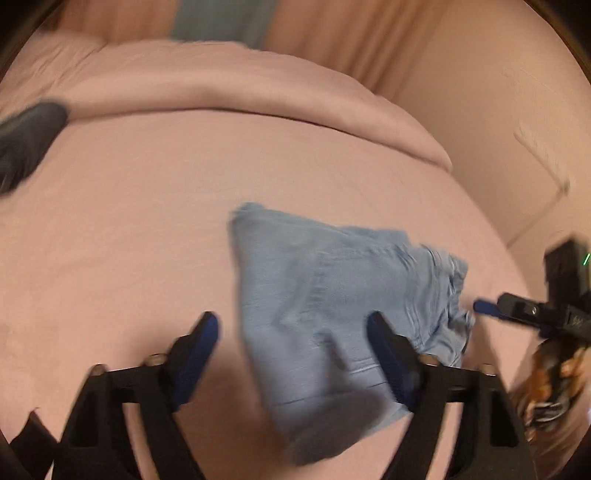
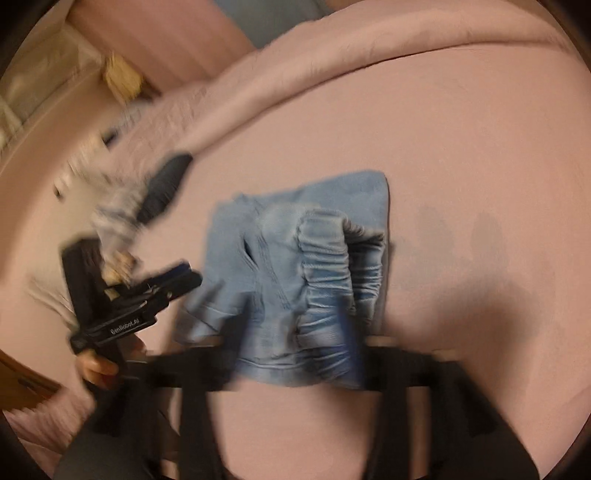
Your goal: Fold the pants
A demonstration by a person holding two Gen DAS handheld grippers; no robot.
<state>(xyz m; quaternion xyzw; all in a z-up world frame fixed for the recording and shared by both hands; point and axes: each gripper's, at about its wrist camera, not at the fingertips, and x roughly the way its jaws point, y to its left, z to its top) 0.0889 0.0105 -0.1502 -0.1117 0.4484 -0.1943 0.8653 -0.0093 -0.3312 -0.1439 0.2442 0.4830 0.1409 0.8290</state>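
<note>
Light blue pants (image 1: 325, 291) lie folded into a compact stack on the pink bed sheet (image 1: 129, 229). In the right wrist view the pants (image 2: 295, 266) show their gathered elastic waistband on top. My left gripper (image 1: 291, 339) is open and empty, its blue-padded fingers hovering over the near edge of the stack. It also shows in the right wrist view (image 2: 184, 275), just left of the pants. My right gripper (image 1: 484, 306) sits at the waistband end of the pants. In its own view it is motion-blurred (image 2: 299, 354) with denim bunched over the fingers; its state is unclear.
A folded pink blanket (image 1: 229, 85) lies across the far side of the bed. A dark object (image 1: 26, 140) rests at the bed's left side, also seen in the right wrist view (image 2: 166, 184). A curtain (image 1: 332, 33) hangs behind.
</note>
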